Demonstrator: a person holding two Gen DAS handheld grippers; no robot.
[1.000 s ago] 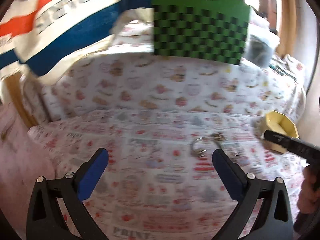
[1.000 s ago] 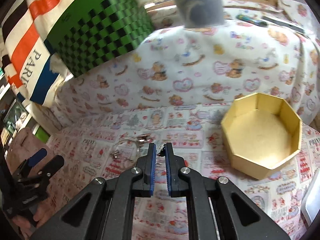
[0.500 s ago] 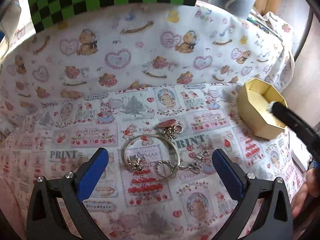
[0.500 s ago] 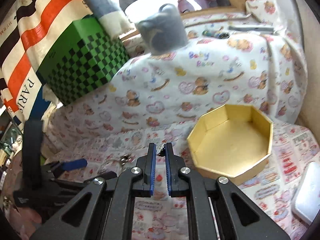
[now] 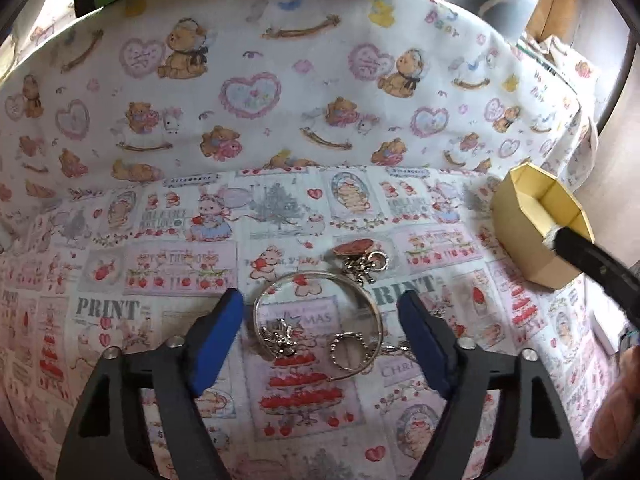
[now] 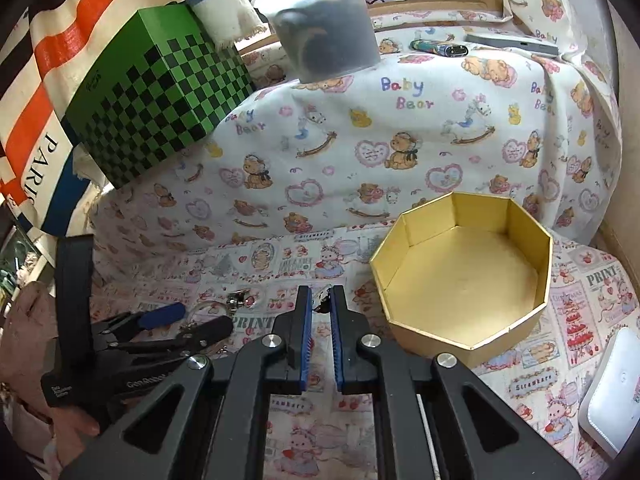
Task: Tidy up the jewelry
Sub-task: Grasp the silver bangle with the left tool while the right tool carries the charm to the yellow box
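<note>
A silver bangle (image 5: 376, 312) with a small charm (image 5: 282, 338) lies on the printed cloth beside a little ring (image 5: 346, 350) and a red charm on a chain (image 5: 354, 248). My left gripper (image 5: 320, 314) stands low over them. Its jaws are closing, with the bangle between the blue pads (image 5: 218, 332) and a small gap on each side. My right gripper (image 6: 320, 298) is shut on a small silvery jewelry piece (image 6: 322, 301), just left of the yellow octagonal box (image 6: 472, 344), which looks bare inside. The left gripper (image 6: 188, 320) also shows there, held by a hand.
A green checkered box (image 6: 160, 100), a grey tub (image 6: 324, 36) and a striped bag (image 6: 40, 80) stand on the raised, cloth-covered ledge behind. A pen-like item (image 6: 440, 47) lies up there too. A white flat device (image 6: 612, 400) sits at the right edge.
My left gripper has come forward and down over the jewelry, and its jaws have narrowed around the bangle. The right gripper has stayed shut on its small piece, hardly moving.
</note>
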